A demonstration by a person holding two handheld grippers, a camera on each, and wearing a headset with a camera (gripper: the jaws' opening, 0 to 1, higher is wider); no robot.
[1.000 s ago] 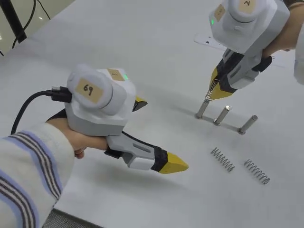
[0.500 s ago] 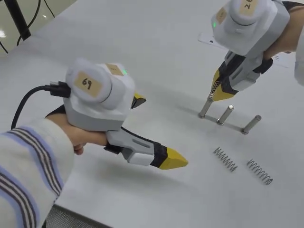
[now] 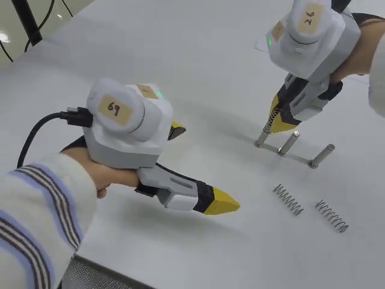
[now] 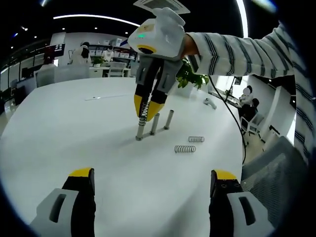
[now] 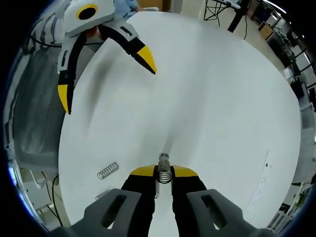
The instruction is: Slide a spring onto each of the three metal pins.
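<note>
Head view showed the right gripper (image 3: 274,123) at the far right of the table (image 3: 180,66), its fingers clamped on a held spring (image 3: 268,124). The spring's upper end was hidden between the yellow fingertips, and its lower end met the top of the left pin (image 3: 262,140), whose tip was covered. How far the coil sat over that pin could not be made out. Right gripper view looked straight down the coil, with a round metal end just past the fingertips; whether this was pin or spring was hard to tell.

The middle pin (image 3: 289,143) and the right pin (image 3: 322,155) stood bare in a row just beside the left one. Two loose springs (image 3: 287,200) lay flat on the table nearer the person, close to each other and a little apart from the pins.

The left gripper (image 3: 206,167) hovered over the near left of the table, well apart from the pins, its fingers spread wide and holding nothing. A hand (image 3: 102,174) in a striped sleeve (image 3: 42,223) gripped it, partly hidden behind its body, and the sleeve was cut off by the picture's edge. A black cable (image 3: 36,132) ran from its back
</note>
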